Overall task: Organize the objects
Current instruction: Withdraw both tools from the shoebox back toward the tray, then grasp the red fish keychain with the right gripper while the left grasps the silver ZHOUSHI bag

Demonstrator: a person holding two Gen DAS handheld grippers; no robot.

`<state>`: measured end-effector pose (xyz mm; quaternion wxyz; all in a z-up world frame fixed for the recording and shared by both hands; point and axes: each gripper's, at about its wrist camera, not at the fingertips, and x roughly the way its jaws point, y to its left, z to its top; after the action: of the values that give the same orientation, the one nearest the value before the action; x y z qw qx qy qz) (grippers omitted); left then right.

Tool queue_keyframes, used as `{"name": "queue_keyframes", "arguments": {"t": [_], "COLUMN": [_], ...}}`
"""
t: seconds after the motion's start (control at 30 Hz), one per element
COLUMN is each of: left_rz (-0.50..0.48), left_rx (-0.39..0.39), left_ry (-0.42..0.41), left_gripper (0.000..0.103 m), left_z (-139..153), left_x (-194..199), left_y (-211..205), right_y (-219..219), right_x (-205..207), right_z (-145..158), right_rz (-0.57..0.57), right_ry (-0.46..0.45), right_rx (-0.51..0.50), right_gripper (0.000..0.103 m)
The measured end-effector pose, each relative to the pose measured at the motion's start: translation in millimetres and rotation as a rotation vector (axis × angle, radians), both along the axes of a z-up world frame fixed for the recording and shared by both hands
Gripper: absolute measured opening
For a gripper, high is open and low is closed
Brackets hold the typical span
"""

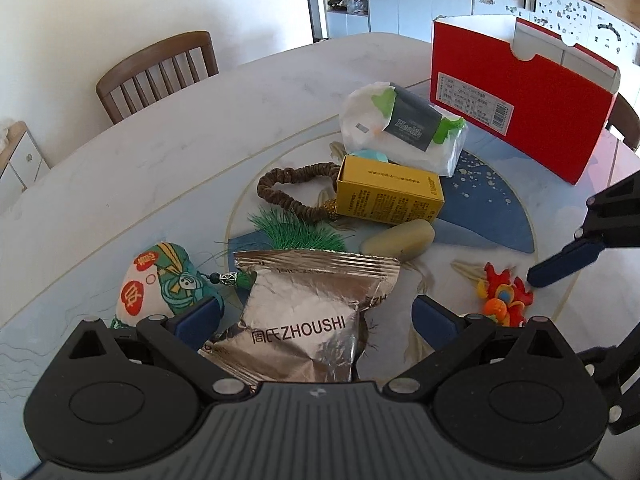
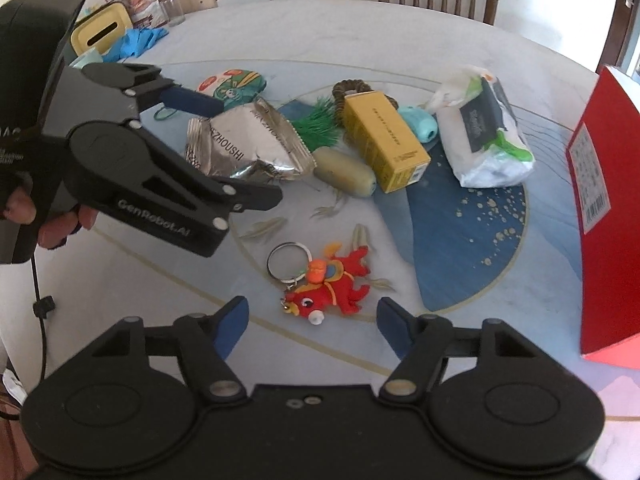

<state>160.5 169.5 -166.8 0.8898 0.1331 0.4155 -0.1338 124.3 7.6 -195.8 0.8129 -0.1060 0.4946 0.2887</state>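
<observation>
The left gripper (image 1: 316, 316) is wide open with its two blue fingers on each side of the shiny silver snack bag (image 1: 308, 320), which lies on the table (image 1: 160, 120) near the front of the pile, so this looks like the start of picking it up. The right gripper (image 2: 310, 326) is open too and holds nothing, and it hangs just above the little red fish keychain (image 2: 328, 286) (its ring lies flat beside it). Next, I think each gripper needs to go lower, squeeze gently, and carry its thing to the red box (image 1: 520, 112) standing at the far side.
</observation>
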Motion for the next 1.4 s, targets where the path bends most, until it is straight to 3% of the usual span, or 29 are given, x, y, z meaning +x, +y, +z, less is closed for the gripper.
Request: {"name": "queue_keyframes", "arguments": {"t": [0.17,0.5,0.57,0.63,0.83,1.4], "left_rz": [0.009,0.016,0.019,0.026,0.066,0.162], "left_rx": [-0.001,0.037,0.043,0.057,0.04,-0.074], "left_ry": [0.004,-0.012,-0.014,-0.013,-0.006,0.033], "left_gripper": [0.101,0.083,0.078,0.061,0.05,0.046], "left_z": [-3.7,-3.8,-3.1,-3.2,0.2,27.5], "left_x": [2.6,1.3,0.7,0.9,2.7,-8.8], "left_y": [0.3,-3.2,-4.0,-5.3,-1.2,3.3], "right_y": [5.0,6.4,5.6,5.4,4.2,-31.0], "right_x": [-2.3,-1.1,-1.3,-1.6,-0.9,-2.4], "right_z": [-0.6,-1.0,-0.9,-1.1,-1.2,27.7], "right_rz": [0.037,0.055,0.057,0.059,0.053,-0.028], "right_ry": [-0.034,-0.075,-0.077,-0.08,-0.083,-0.076], "right_rx": [-0.028,-0.052,-0.051,-0.051,-0.044,0.078], "right_gripper": [0.061,0.046,0.043,0.043,0.042,0.042]}}
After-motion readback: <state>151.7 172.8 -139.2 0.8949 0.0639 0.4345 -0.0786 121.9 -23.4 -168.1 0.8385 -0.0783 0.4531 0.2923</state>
